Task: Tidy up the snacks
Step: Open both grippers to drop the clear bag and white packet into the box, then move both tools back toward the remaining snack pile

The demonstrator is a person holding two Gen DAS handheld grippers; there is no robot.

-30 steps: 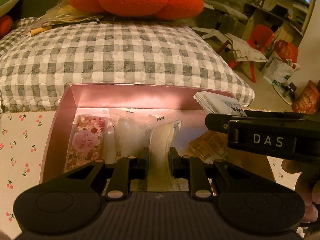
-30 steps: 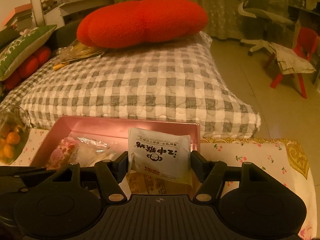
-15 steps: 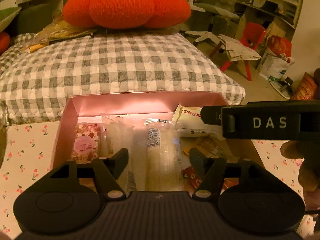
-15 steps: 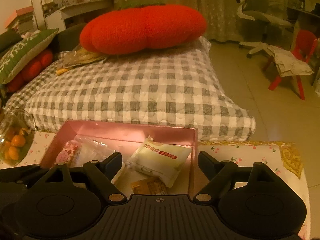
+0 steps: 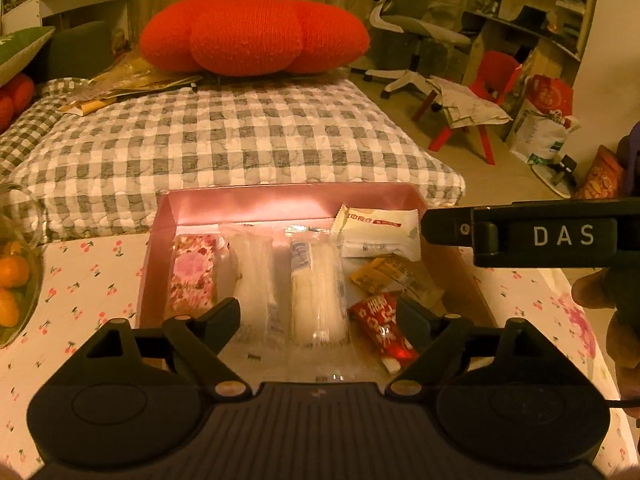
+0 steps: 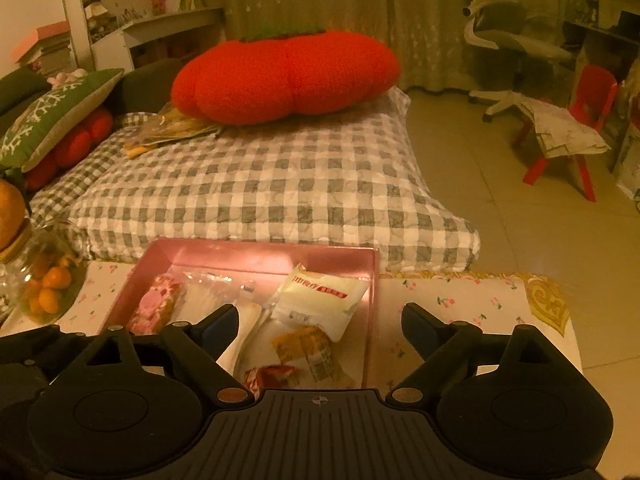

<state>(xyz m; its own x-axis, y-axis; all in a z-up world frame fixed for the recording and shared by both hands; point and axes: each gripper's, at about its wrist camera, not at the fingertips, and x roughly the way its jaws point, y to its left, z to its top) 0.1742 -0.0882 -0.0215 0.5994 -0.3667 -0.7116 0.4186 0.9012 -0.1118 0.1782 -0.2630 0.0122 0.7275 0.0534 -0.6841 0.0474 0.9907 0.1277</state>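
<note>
A pink box [image 5: 288, 196] on the cherry-print cloth holds several snack packets. From the left lie a pink floral packet [image 5: 192, 276], a clear packet [image 5: 252, 280] and a clear wafer packet [image 5: 318, 284]. My left gripper [image 5: 318, 310] hovers above the wafer packet, jaws opening, pads touching nothing. A white red-labelled packet [image 6: 324, 300] lies at the box's far right, above a yellow packet [image 6: 310, 350] and a red packet [image 6: 268, 374]. My right gripper [image 6: 320, 316] hangs over that corner, jaws opening and empty. One of its fingers [image 5: 448, 228] crosses the left wrist view.
A glass bowl of small oranges [image 6: 48, 288] stands left of the box. Behind the table lies a grey checked mattress [image 5: 240, 140] with a red pumpkin cushion [image 5: 252, 36]. A red chair [image 6: 592, 92] and an office chair stand on the floor at right. A hand [image 5: 612, 320] holds the right gripper.
Both grippers opened and drew back and up. The left let go of the clear wafer packet; the right released the white packet, which now lies in the box.
</note>
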